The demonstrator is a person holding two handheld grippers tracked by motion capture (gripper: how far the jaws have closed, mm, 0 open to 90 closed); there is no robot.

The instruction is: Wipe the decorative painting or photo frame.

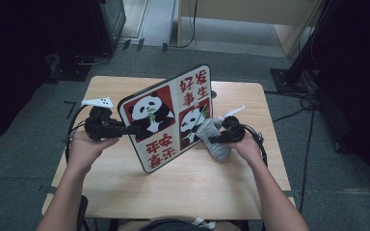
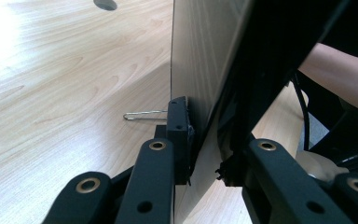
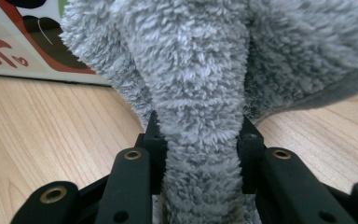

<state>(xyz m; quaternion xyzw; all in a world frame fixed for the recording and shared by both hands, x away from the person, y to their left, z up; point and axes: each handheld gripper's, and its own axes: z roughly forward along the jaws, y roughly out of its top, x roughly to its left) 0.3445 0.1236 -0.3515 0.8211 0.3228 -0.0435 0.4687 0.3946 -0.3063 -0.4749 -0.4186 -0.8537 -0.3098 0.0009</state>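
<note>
Panda board [image 1: 166, 118] stood tilted on its lower corner near mid-table [image 1: 125, 192], printed face toward the person. A flat square panel with red-and-white panda pictures and red characters; back side glossy, reflecting the wood grain in the left gripper view.

Left gripper [image 1: 125, 129] was clamped on the board's left edge; in its own view the board [image 2: 200, 70] sat pinched edge-on between the two jaws, pads hard against both faces.

Right gripper [image 1: 217, 138] was closed on a grey fleece cloth [image 1: 212, 137], bunched and squeezed narrow between the jaws, with the loose ends fanned out above them [image 3: 200, 70]. Cloth lay against the board's lower right part, by the smaller panda.

Handling, as judged: board is stiff and thin, probably light, smooth-faced, so liable to slip or pivot in a one-edge pinch; hold deep over the edge near mid-height. Cloth is soft, limp, easily compressed; take it by a gathered wad.
</note>
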